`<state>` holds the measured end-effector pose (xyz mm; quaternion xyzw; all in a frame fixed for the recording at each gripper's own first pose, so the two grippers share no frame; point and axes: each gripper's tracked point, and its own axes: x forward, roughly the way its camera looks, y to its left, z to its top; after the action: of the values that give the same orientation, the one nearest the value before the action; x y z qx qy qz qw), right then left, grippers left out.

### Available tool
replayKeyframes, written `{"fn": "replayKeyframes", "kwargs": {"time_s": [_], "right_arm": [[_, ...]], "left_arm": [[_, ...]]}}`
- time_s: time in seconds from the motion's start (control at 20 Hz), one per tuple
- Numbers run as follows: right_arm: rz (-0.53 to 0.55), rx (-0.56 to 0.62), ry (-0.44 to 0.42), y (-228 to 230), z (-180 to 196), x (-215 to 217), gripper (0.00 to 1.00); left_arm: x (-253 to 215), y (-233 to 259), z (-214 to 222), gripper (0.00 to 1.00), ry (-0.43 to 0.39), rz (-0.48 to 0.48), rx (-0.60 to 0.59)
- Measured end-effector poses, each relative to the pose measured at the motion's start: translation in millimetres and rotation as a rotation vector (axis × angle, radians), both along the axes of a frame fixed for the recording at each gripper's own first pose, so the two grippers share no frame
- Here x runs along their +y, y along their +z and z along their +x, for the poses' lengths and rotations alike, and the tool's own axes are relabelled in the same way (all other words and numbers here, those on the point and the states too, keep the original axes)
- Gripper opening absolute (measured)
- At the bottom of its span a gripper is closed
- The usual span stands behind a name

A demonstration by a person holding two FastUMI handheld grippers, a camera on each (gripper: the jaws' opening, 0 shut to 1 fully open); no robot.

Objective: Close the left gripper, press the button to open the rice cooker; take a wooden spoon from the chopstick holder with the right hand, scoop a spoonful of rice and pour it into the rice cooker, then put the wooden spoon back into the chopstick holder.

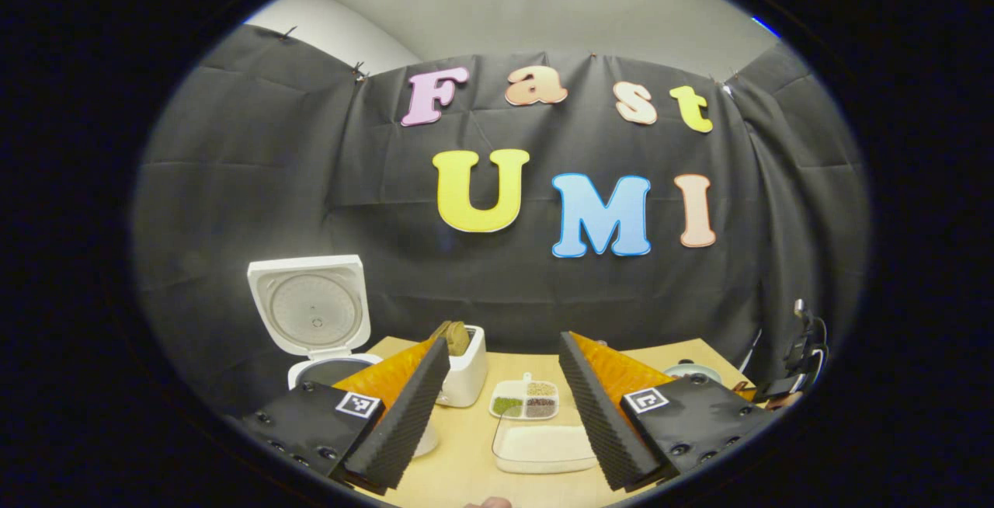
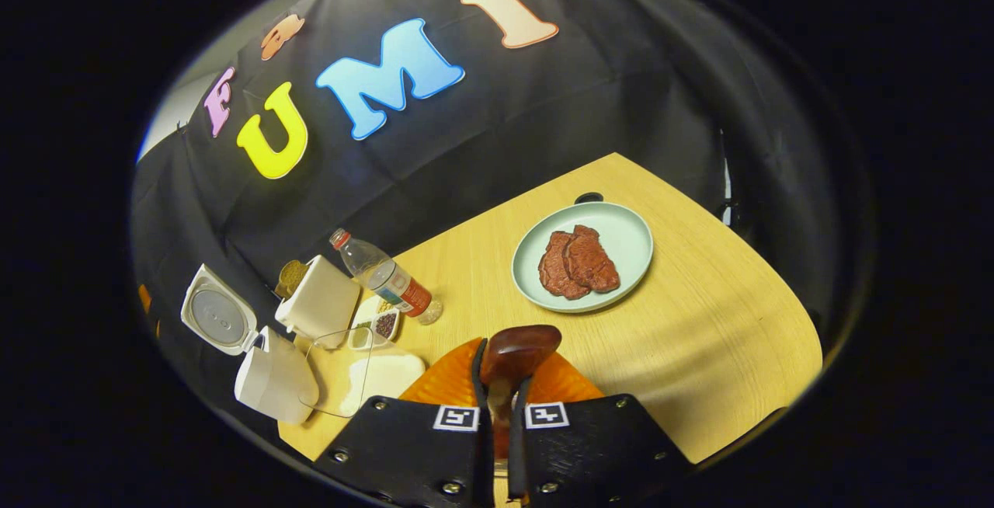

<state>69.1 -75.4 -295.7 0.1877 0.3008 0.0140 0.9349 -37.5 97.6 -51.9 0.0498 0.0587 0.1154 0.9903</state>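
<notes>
The white rice cooker (image 1: 326, 372) stands at the table's left with its lid (image 1: 311, 314) raised; it also appears as the cooker (image 2: 268, 376) in the right gripper view. Just right of it is the white chopstick holder (image 1: 464, 374) with wooden utensils sticking out. A clear tub of rice (image 1: 543, 446) lies in front of my left gripper (image 1: 503, 345), which is open and holds nothing. My right gripper (image 2: 501, 384) is shut on the handle of the wooden spoon (image 2: 519, 346), whose dark bowl points forward above the table. I cannot tell whether rice is in it.
A small divided dish of beans (image 1: 524, 399) sits behind the rice tub. A water bottle (image 2: 386, 277) lies by the chopstick holder (image 2: 318, 302). A pale green plate with two meat slices (image 2: 621, 240) rests to the right. The tabletop (image 2: 722, 337) ends at a curved edge.
</notes>
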Motion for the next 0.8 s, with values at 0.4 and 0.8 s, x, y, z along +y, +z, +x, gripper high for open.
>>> {"fn": "replayKeyframes", "kwargs": {"time_s": [0.4,0.8], "right_arm": [[-0.123,-0.207,-0.018,110.4,-7.7,34.5,0.07],[-0.147,-0.322,0.175,153.3,23.1,165.3,0.07]], "left_arm": [[44.6,-1.3,-3.2,0.98,-0.086,0.011,-0.023],[90.6,-2.9,-20.9,0.94,-0.136,-0.004,-0.028]]}}
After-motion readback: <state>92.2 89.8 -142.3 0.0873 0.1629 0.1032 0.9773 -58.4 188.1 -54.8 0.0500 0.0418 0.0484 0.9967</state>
